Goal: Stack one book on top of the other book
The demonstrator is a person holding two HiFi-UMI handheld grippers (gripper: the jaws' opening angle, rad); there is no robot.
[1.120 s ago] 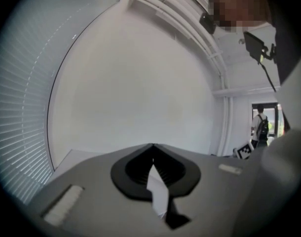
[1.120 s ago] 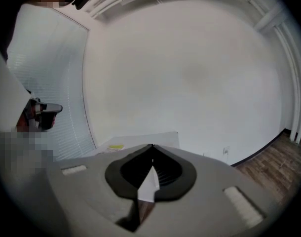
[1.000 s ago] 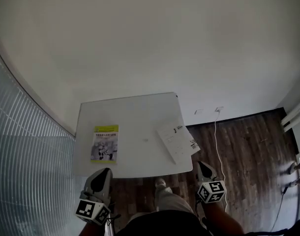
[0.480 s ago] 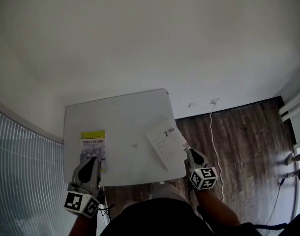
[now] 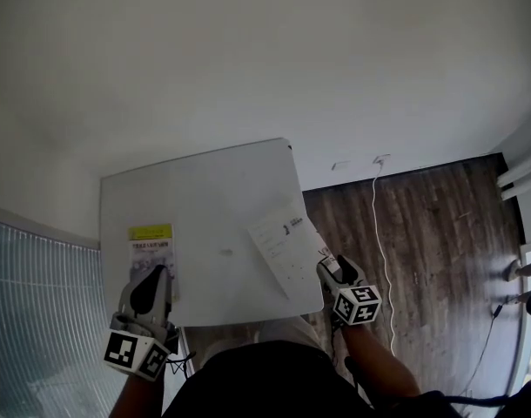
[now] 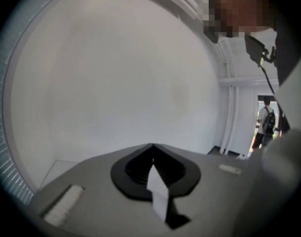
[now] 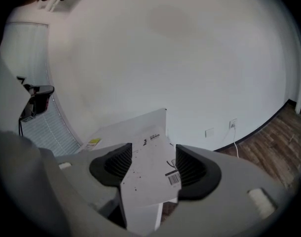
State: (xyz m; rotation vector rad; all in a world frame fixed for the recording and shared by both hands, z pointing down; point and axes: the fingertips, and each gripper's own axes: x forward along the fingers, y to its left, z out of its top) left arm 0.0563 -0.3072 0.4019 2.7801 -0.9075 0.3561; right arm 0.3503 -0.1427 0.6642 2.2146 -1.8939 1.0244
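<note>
On the white table (image 5: pixel 205 181), the white book (image 5: pixel 285 252) is seen overhanging the near right corner, between the fingers of the right gripper (image 5: pixel 328 267), just opened wide, apparently for a grasp, while the fingers of the left gripper (image 5: pixel 151 279) are shut above the yellow-topped book (image 5: pixel 151 244) at the table's left edge.

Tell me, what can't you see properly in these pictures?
yellow book: near end, head view, covered by the left gripper.
white book: print, head view, too small to read.
Something at the right edge: head view, cut off, too small to name.
</note>
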